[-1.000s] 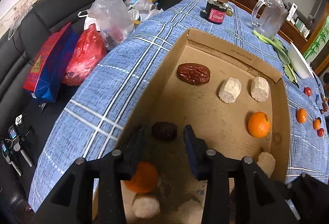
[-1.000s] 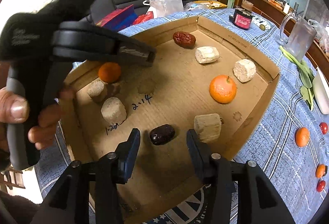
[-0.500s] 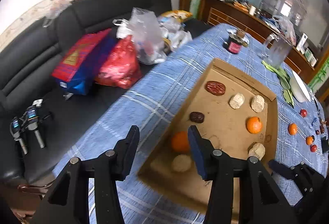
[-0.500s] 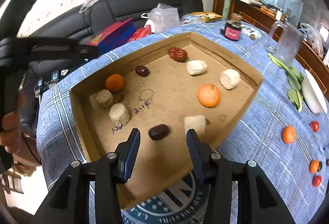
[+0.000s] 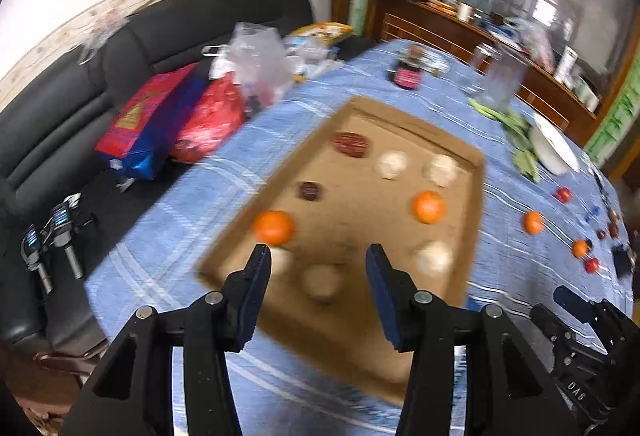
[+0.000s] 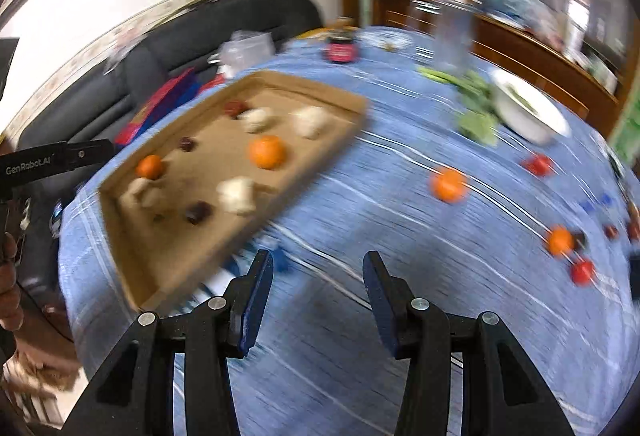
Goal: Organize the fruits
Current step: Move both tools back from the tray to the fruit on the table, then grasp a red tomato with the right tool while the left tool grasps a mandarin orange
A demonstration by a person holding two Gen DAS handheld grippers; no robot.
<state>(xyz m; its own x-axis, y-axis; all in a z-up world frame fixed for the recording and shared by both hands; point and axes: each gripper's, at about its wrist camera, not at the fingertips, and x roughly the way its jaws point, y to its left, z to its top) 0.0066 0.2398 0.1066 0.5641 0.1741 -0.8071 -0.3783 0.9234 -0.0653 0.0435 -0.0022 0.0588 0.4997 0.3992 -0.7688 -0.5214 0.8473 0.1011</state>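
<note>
On the blue-checked desk [image 5: 208, 196], the cardboard tray [image 5: 476, 204] runs long axis near-to-far, holding oranges [image 5: 274, 227], dates and pale chunks; both hand-held grippers, left [image 5: 316, 256] and right [image 6: 317, 263], gape empty.

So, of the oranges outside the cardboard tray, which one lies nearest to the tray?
The lone orange on the blue cloth, nearest the tray; the other orange sits farther right among small red fruits.

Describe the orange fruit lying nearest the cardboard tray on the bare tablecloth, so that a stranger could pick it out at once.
Start at the cardboard tray on the blue checked tablecloth. Look from its open side towards the white dish: an orange fruit lies alone on the cloth. The other loose orange fruit lies farther off, with small dark and red fruits close by.
</note>
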